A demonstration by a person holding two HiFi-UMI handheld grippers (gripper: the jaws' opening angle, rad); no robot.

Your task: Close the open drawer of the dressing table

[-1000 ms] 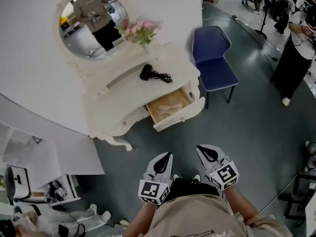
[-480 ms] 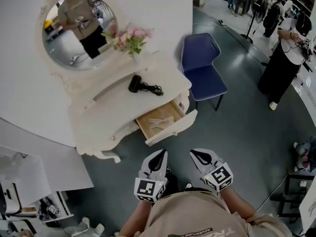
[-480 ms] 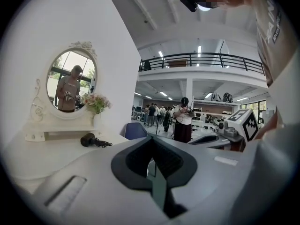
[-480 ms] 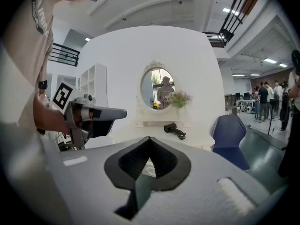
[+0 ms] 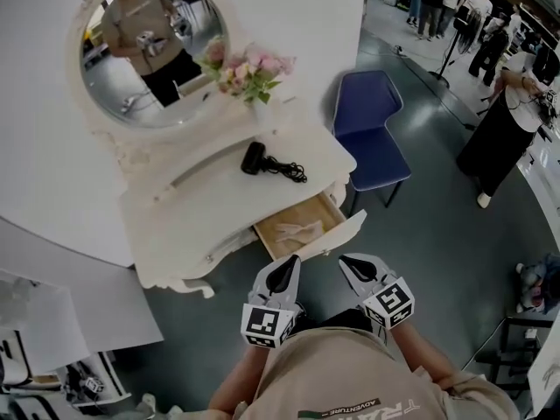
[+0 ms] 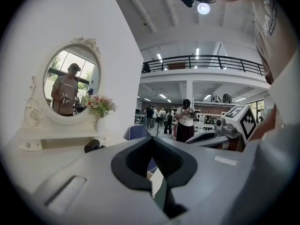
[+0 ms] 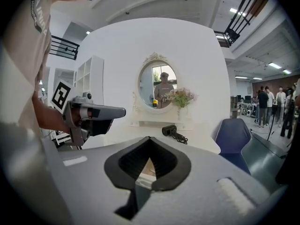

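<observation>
Left gripper [image 5: 291, 265], right gripper [image 5: 348, 262] — jaws closed, empty — near open drawer [image 5: 302, 227].

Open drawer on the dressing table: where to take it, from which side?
Take the drawer by its white front panel, coming from the front. It stands pulled out of the dressing table with that panel facing outward, so a straight push should shut it.

A curved white wall [image 5: 44, 173] rises before me from a dark grey floor [image 5: 437, 234]. A blue chair [image 5: 372, 147] stands to my right. Beyond it a railed balcony [image 6: 201, 62] runs beneath strip lights [image 6: 197, 53]. White shelves [image 7: 89, 81] stand to my left.
</observation>
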